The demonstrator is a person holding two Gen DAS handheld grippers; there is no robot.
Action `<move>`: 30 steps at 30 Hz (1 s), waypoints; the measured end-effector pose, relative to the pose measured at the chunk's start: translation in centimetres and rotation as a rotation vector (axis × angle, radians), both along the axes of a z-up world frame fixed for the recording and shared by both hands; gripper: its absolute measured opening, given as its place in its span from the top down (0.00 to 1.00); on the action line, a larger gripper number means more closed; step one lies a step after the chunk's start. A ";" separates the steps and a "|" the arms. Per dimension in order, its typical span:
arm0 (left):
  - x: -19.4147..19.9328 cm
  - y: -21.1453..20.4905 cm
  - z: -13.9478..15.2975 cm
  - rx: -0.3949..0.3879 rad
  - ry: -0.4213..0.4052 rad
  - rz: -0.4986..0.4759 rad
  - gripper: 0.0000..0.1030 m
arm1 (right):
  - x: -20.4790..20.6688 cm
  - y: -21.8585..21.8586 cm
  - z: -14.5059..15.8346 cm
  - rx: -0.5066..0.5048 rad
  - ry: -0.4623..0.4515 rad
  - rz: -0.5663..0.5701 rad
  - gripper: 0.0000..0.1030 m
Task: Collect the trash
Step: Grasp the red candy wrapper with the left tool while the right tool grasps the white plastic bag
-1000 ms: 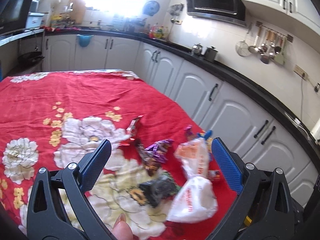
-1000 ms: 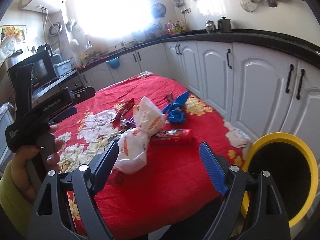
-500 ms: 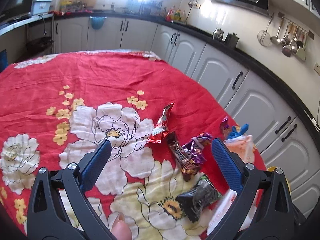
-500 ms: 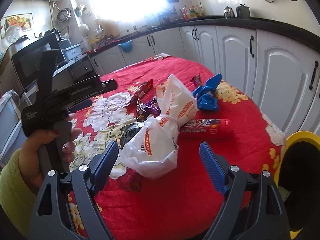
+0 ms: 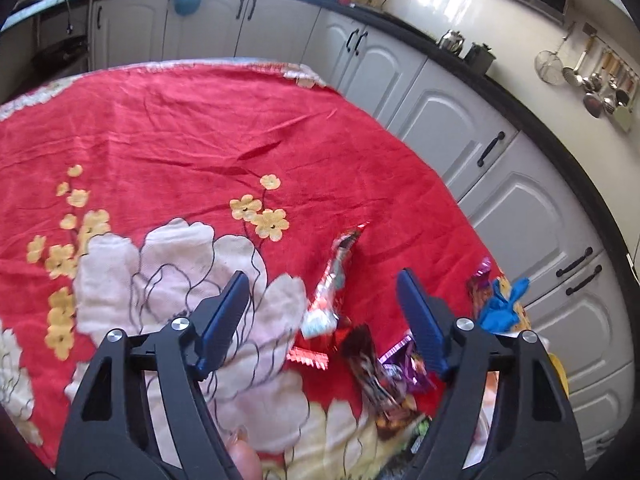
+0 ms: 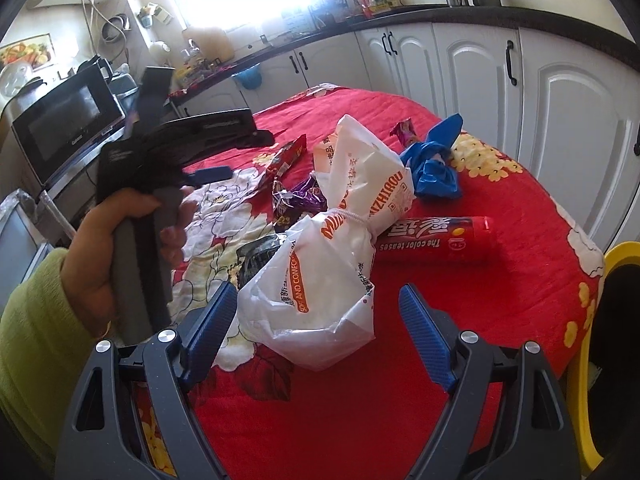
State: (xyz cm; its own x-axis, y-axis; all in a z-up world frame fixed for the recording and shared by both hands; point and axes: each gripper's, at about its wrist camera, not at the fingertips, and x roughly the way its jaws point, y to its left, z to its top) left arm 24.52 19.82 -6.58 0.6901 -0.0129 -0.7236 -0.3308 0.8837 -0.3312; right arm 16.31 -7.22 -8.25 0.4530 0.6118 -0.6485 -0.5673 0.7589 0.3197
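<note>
Trash lies scattered on red floral cloth, right wrist view: knotted white plastic bag (image 6: 340, 256) w/ orange print at center, on its side. Red tube (image 6: 436, 240) touching it at 3 o'clock, lying flat. Crumpled blue glove (image 6: 434, 164) at 1 o'clock. Purple wrapper (image 6: 300, 198) and red foil wrapper (image 6: 286, 158) at 11 o'clock; dark packet (image 6: 260, 254) at 9 o'clock.

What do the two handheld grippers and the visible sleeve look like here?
Both the left gripper and the right gripper have black plastic frames with silver rivets and ribbed blue finger pads. The left one has a grey handle. The sleeve is yellow-green.
</note>
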 end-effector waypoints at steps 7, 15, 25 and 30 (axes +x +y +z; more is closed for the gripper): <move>1.5 0.4 -1.7 -0.059 0.038 -0.018 0.53 | 0.5 -0.3 -0.6 0.028 0.051 0.000 0.23; 1.4 0.3 -3.0 -0.054 0.065 -0.023 0.90 | 0.1 -0.3 -0.9 0.033 0.076 0.029 0.45; -1.3 0.3 -2.2 -0.041 0.016 -0.005 0.95 | -0.7 -1.0 -0.5 0.021 0.024 0.036 0.54; -4.0 0.1 -0.7 -0.008 -0.042 0.007 0.95 | -1.2 -1.7 -0.2 0.022 0.001 0.035 0.56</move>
State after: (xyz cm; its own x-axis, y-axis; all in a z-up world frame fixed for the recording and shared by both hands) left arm 20.47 19.92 -7.24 0.7199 -0.0136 -0.6940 -0.3224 0.8789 -0.3516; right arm 15.10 -8.88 -8.49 0.4307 0.6411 -0.6352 -0.5928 0.7317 0.3365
